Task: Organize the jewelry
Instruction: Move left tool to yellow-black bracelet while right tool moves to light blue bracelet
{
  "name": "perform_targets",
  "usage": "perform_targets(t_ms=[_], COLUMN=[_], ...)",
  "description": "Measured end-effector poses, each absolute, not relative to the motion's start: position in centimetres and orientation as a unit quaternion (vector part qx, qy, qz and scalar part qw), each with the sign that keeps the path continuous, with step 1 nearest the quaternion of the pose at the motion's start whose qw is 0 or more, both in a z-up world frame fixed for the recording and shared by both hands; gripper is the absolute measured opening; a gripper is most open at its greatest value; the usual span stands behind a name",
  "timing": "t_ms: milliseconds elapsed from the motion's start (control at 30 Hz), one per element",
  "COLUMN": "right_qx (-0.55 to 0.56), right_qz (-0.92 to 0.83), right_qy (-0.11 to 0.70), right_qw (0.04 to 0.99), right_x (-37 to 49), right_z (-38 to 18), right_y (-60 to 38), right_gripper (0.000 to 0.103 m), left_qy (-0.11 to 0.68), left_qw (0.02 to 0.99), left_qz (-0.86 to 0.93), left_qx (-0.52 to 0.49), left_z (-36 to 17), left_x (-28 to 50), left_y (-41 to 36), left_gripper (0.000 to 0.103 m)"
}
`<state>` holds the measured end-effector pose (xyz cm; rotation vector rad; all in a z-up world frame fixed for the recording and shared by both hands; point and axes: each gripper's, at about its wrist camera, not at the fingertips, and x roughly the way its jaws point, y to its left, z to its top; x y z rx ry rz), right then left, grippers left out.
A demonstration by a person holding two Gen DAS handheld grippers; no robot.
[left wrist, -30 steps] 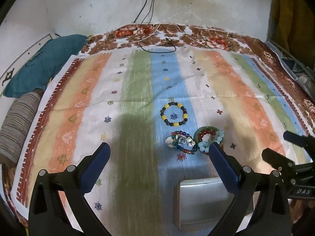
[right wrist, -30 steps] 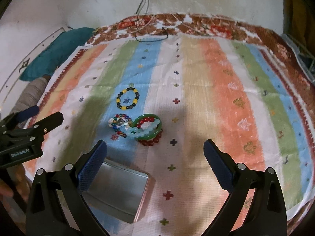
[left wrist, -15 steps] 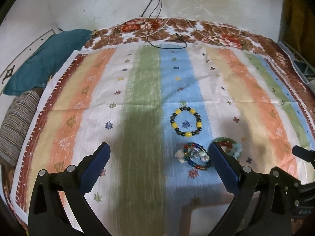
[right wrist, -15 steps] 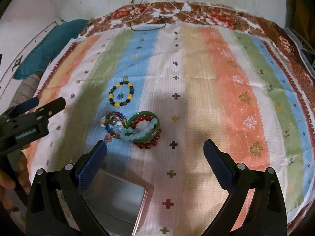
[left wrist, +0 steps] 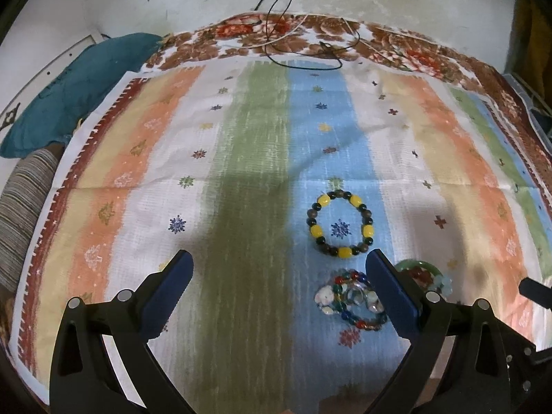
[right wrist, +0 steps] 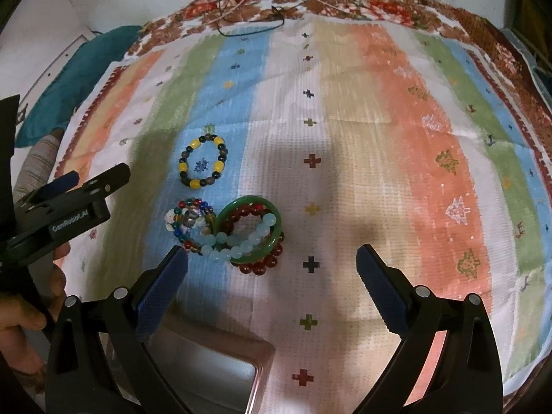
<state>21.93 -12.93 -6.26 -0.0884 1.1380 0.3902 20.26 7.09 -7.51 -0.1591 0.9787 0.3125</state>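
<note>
While both the left gripper [left wrist: 279, 289] and right gripper [right wrist: 272, 279] are held spread and empty, the approach step is judged; next, one bracelet from the bracelet pile [right wrist: 241, 231] must be pinched for the metal tin [right wrist: 220, 372].

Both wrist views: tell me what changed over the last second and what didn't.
Both grippers advanced over the striped cloth toward the jewelry: the left gripper and right gripper stayed open and grasped nothing. The metal tin slid toward the bottom of both views. The yellow-and-dark bracelet, multicolour bracelet and green bangle pile lie unmoved.
</note>
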Motion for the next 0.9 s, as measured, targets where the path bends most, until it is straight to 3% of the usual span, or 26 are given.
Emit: perform_targets(t_ms=[400,467,600,733,900], right_qx=[-0.037,-0.039,-0.043,-0.043,-0.044], right_qz=[0.177,0.175,0.174,0.179,0.179], right_qy=[0.552,0.555,0.563,0.569,0.577], right_qw=[0.814,0.812,0.807,0.801,0.796], right_x=[23.7,24.0,24.5,25.0,25.5], right_z=[-7.6,-7.8,-8.5,-9.2,-10.0], right_y=[-12.1,-12.0,-11.6,-11.1,-10.7], right_gripper=[0.098,0.09,0.089,0.076,0.071], left_qy=[0.496,0.5,0.509,0.518,0.524], left_qw=[0.852,0.849,0.845,0.841,0.838], left_qz=[0.136,0.132,0.126,0.12,0.117], left_qx=[-0.098,-0.105,-0.104,-0.101,-0.096], left_z=[-10.6,-10.9,-11.7,-12.4,-13.2], left_x=[23.8,24.3,24.9,25.4,26.1], left_y=[8.1,8.3,8.4,8.4,8.4], left_gripper=[0.097,0.097,0.097,0.097,0.097])
